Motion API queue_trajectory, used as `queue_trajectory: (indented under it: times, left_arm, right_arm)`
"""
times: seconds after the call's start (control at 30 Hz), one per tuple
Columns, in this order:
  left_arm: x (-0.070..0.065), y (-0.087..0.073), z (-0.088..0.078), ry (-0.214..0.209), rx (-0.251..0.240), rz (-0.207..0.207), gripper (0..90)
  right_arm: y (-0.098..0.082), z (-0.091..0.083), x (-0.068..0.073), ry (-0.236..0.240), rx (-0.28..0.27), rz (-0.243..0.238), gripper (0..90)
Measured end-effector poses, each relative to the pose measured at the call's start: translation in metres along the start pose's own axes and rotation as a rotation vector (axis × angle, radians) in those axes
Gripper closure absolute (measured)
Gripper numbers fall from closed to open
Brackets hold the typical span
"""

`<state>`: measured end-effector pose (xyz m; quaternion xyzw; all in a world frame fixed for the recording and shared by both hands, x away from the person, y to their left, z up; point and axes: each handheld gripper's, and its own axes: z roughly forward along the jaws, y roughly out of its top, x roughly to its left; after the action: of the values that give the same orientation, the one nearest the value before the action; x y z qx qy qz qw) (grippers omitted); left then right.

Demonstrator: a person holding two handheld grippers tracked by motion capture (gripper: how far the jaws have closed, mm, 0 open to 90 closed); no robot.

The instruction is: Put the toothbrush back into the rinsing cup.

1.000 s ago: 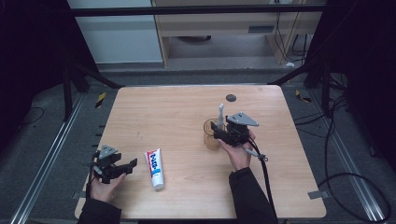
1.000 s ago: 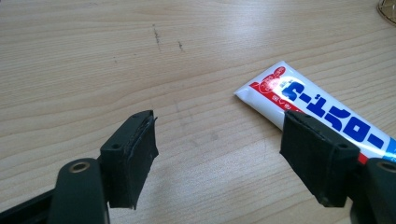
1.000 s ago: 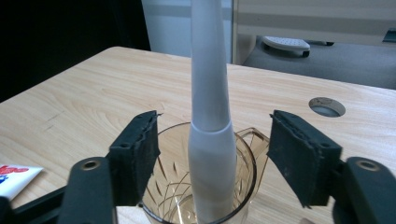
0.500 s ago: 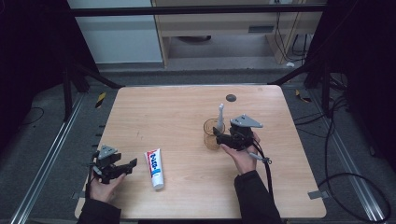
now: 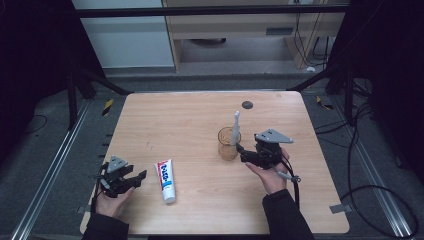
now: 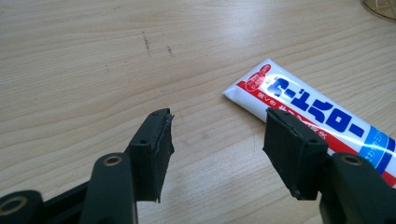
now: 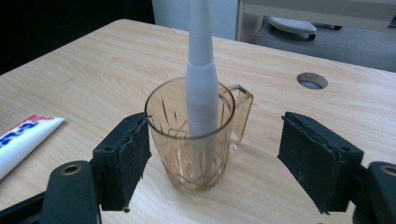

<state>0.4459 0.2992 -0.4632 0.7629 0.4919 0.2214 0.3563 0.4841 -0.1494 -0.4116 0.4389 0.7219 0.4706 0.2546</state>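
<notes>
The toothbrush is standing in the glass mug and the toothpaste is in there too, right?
Not quite. The toothbrush does stand in the glass mug, but the toothpaste lies flat on the table, well apart from the mug, near the left gripper. The high view shows it.

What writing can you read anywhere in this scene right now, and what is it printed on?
Toothpaste tube: large blue Japanese katakana along its white body, partly hidden behind the left gripper's jaw; the visible part looks like "ーデントハロー", not certain.
Same tube, red oval badge near the flat end: small white print, too small to read.
Same tube in the high view: blue print, too blurred to read.
Glass mug and white toothbrush: no writing.
</notes>
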Motion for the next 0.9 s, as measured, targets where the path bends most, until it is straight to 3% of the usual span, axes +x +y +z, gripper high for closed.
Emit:
queue_trajectory:
  times: [0.3, 0.5, 0.9]
  left_arm:
    - [-0.007, -0.003, 0.004, -0.031, 0.044, 0.033, 43.1]
    - [-0.012, -0.005, 0.003, -0.085, 0.056, 0.055, 44.7]
    - [-0.023, -0.010, 0.000, -0.166, 0.118, 0.097, 50.6]
  right_arm:
    - [-0.026, -0.019, -0.014, 0.022, 0.054, 0.010, 24.9]
    - [-0.042, -0.027, -0.024, 0.020, 0.092, 0.021, 28.1]
    - [-0.057, -0.038, -0.034, 0.008, 0.117, 0.000, 36.0]
